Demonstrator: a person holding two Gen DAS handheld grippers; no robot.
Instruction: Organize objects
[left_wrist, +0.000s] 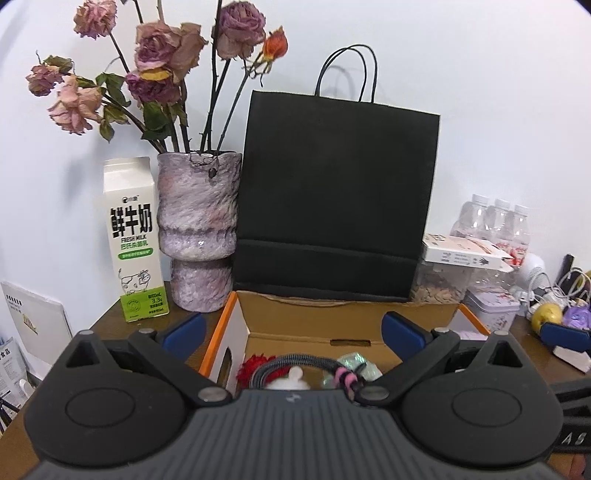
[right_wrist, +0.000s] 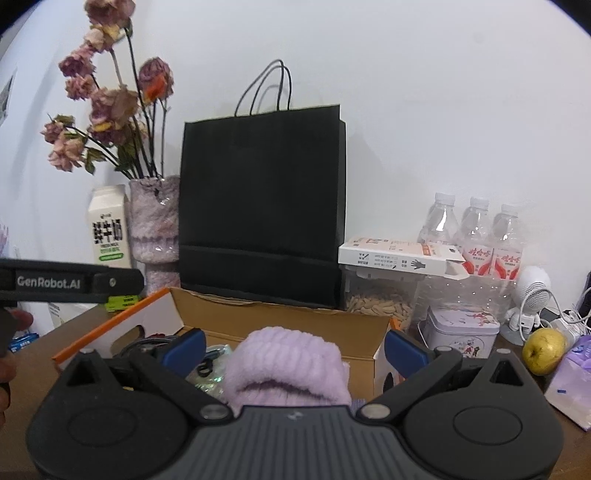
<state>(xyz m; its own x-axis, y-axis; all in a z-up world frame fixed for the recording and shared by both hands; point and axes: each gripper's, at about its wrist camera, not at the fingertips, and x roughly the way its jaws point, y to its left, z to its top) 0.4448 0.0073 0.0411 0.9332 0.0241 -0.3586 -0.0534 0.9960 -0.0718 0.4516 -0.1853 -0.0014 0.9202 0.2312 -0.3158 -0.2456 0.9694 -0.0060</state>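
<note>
- up close, the left gripper (left_wrist: 291, 334) has its jaws spread wide, nothing between the blue pads (left_wrist: 400, 332); it hangs over the near end of the box (left_wrist: 258, 315).
- likewise the right gripper (right_wrist: 293, 350) stands wide open, pads clear of the lilac hat (right_wrist: 286, 365), which sits between them in the box (right_wrist: 280, 317), not pinched.
- in the left view the box also holds a braided cord (left_wrist: 295, 363) with a pink-and-black wrap, a red fuzzy thing (left_wrist: 253, 365), something white (left_wrist: 291, 380) and a pale green packet (left_wrist: 352, 363).
- the box is open-topped cardboard with an orange-edged flap (left_wrist: 221, 336) on its left, resting on a brown table (left_wrist: 110, 325).
- at the left edge of the right view, the left gripper's black body reads "genrobot.ai", with a bit of a hand (right_wrist: 20, 319) below it.
- right of the box: a floral tin (right_wrist: 461, 328), a yellow-green fruit (right_wrist: 545, 350), a small white fan (right_wrist: 532, 295) and cables.
- just behind the box, a black paper bag (left_wrist: 336, 192) stands upright against the wall.
- left of the bag, a mottled purple vase (left_wrist: 199, 229) holds dried roses (left_wrist: 162, 48); a milk carton (left_wrist: 133, 240) stands just beside it.
- right of the bag, a white carton (right_wrist: 402, 256) lies on a clear tub of seeds (right_wrist: 380, 304), with three water bottles (right_wrist: 476, 236) behind.
</note>
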